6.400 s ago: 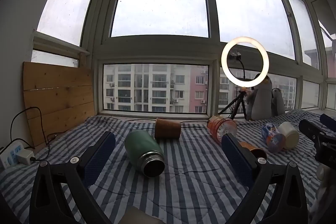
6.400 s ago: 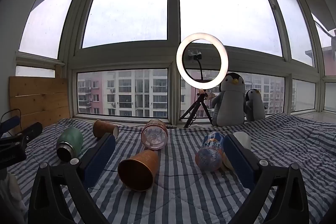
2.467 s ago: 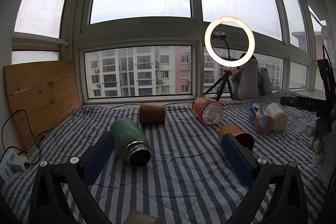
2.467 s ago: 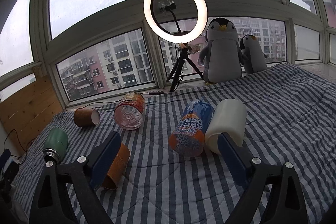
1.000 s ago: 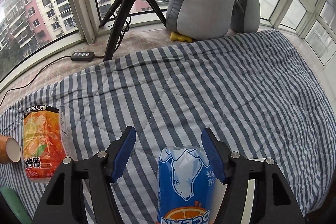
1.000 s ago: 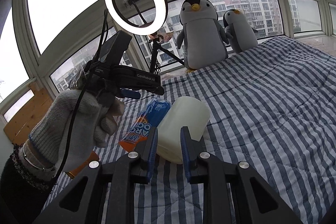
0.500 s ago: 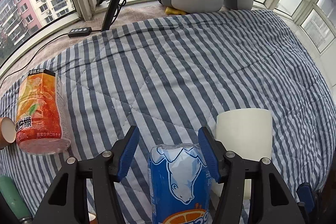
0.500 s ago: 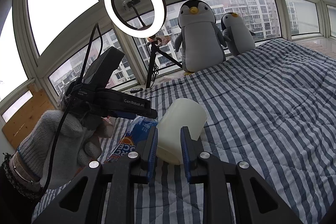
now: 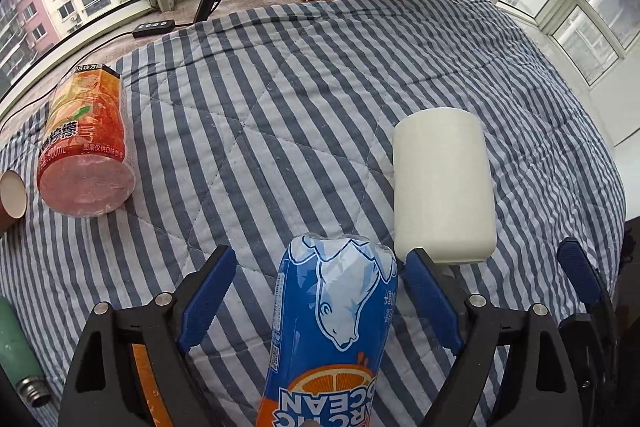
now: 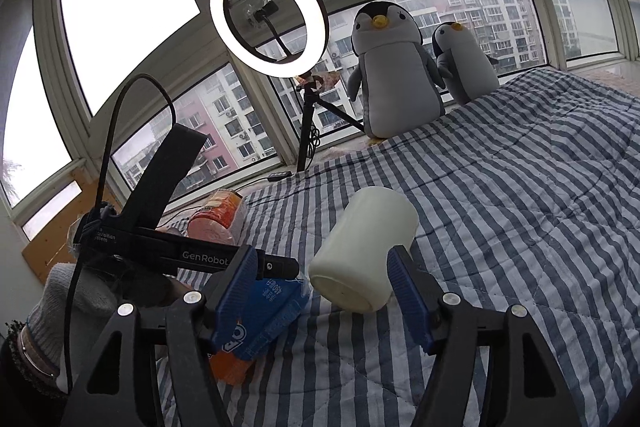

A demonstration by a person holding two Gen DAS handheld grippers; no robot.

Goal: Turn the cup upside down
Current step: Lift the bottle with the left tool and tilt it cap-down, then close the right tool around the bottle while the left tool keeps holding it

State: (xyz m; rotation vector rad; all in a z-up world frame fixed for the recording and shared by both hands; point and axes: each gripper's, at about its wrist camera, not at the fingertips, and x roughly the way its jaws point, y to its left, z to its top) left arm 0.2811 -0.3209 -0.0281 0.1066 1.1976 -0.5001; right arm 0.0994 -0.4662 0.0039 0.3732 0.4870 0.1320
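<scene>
A white cup (image 9: 442, 187) lies on its side on the striped blanket; it also shows in the right wrist view (image 10: 362, 247). A blue and orange bottle (image 9: 332, 331) lies beside it, seen too in the right wrist view (image 10: 256, 331). My left gripper (image 9: 316, 291) is open with its fingers on either side of the bottle's end, not touching it. My right gripper (image 10: 320, 291) is open, its fingers straddling the near end of the white cup. Its blue fingers (image 9: 576, 271) show at the right edge of the left wrist view.
An orange drink bottle (image 9: 86, 139) lies at the left, with a brown paper cup (image 9: 12, 191) and a green flask (image 9: 18, 355) beyond it. Two plush penguins (image 10: 394, 71) and a ring light on a tripod (image 10: 270, 17) stand by the window. The blanket's right edge (image 9: 612, 187) drops off.
My right gripper has opened from nearly shut and now straddles the white cup. My left gripper has drawn closer over the blue bottle and stays open.
</scene>
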